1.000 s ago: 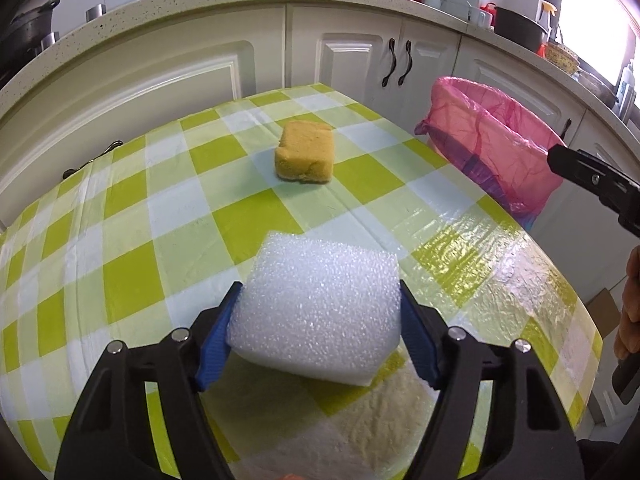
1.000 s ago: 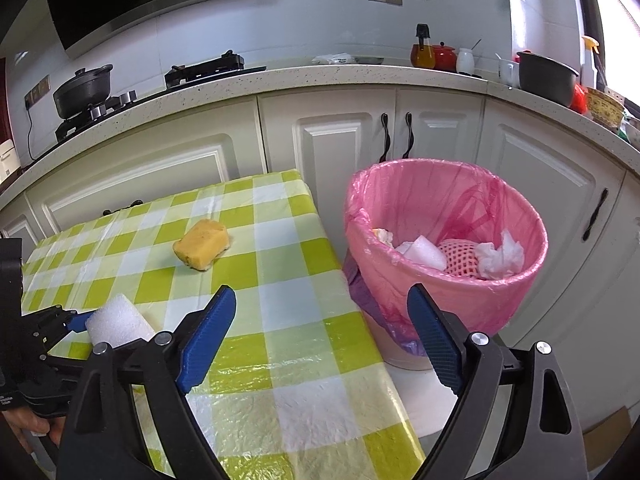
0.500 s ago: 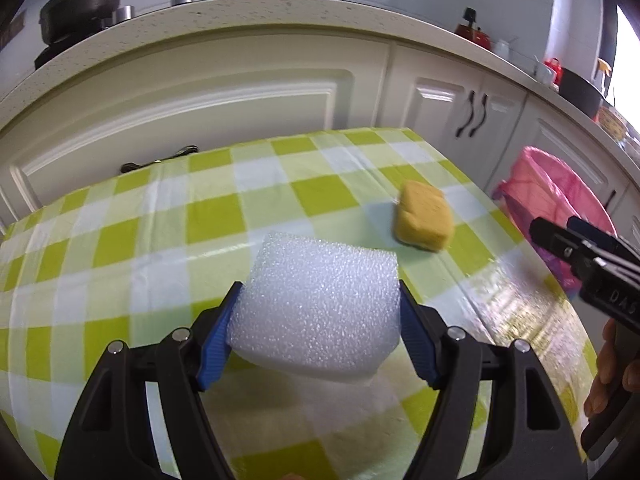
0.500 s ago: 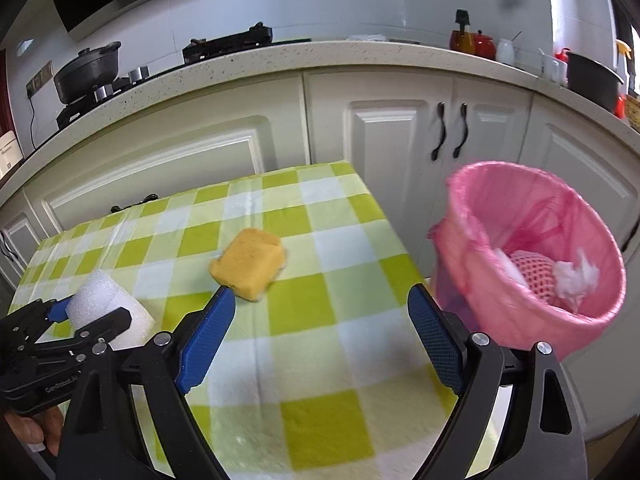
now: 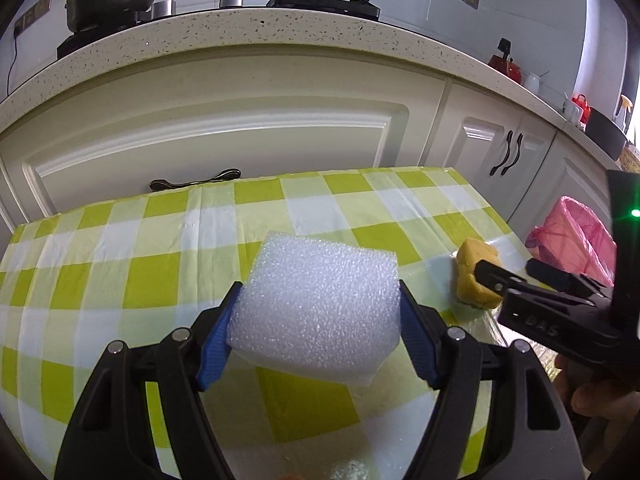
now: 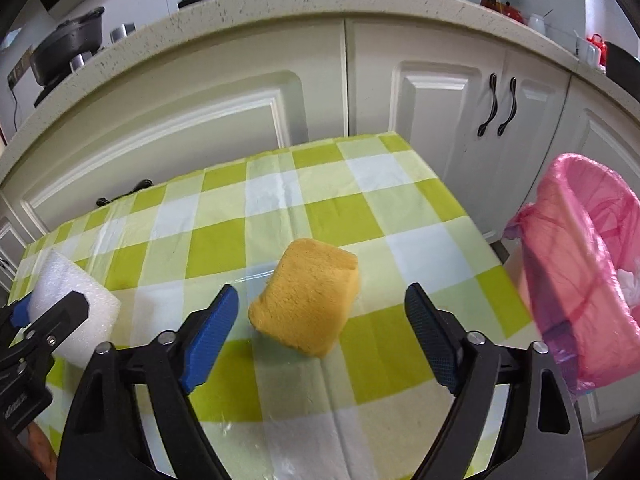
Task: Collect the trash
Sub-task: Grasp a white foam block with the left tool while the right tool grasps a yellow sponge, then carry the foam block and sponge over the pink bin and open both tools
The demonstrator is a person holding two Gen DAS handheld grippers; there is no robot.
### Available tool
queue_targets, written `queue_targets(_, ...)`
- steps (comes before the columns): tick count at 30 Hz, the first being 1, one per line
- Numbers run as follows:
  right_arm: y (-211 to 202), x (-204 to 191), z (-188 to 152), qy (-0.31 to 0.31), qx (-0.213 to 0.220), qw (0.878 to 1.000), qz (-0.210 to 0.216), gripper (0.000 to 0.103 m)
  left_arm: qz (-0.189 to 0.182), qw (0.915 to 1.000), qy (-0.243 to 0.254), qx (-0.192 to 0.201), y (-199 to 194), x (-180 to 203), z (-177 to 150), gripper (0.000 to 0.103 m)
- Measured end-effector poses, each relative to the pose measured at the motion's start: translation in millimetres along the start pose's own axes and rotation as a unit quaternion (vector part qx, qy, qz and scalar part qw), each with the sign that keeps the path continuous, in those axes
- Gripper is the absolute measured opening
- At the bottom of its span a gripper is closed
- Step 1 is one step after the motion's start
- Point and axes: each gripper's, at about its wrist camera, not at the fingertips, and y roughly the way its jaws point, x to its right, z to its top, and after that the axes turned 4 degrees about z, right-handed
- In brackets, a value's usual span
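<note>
A white foam block (image 5: 318,312) hangs above the green checked table (image 5: 160,240), with my left gripper (image 5: 320,332) shut on its two sides. The same foam block (image 6: 72,308) shows at the left edge of the right wrist view. A yellow sponge (image 6: 306,294) lies on the table (image 6: 280,200) between the blue pads of my right gripper (image 6: 322,332). Its jaws are closing and the pads stand clear of the sponge on both sides. From the left wrist view the sponge (image 5: 474,276) is partly hidden behind the right gripper (image 5: 508,270).
A bin with a pink bag (image 6: 588,272) stands off the table's right edge, with white scraps inside; it also shows as pink bag (image 5: 576,244). White cabinets (image 6: 240,92) and a speckled counter (image 5: 240,28) with pots run behind the table. A hand (image 5: 600,400) grips the right tool.
The right gripper swung left from the pink bin and came down over the yellow sponge, its jaws narrowing. The left gripper carried the foam block leftward, away from the sponge.
</note>
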Motion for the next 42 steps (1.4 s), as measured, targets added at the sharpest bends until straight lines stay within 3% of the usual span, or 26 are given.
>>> queue_targets(2,8.6,-4.0,1.5,-0.004,-0.006,1.0,-0.004,0.072,0.0,1.0,-0.002,0.0,1.2,-1.5,-0.2,0.071)
queue_targets(4,17.5,-8.6,2.6,-0.012,-0.015,1.0,-0.012,0.056,-0.001,1.0,-0.004,0.0,1.4,-2.4,-0.1,0.071)
queue_targets(10,21.6,-11.3,0.0,-0.029,-0.022,0.999,-0.014,0.049,-0.003,1.0,-0.005,0.0,0.5,-1.8,-0.8,0.071)
queue_targets(22,-35.3,8.2,-6.7,-0.024,0.019,1.0,0.002,0.049,-0.015,0.9998,0.008,0.013,-19.4,25.9,8.1,0.071)
queue_targets(33,-97.8,59.2,-6.6,-0.001,0.057,0.998,-0.008,0.049,-0.031,0.9987,0.031,0.026,-36.8,62.2,18.6,0.071)
queue_targets(42,-124.8,96.2,-8.0,0.015,0.07,0.997,-0.016,0.049,-0.043,0.9969,0.057,0.032,-44.0,94.7,24.0,0.071)
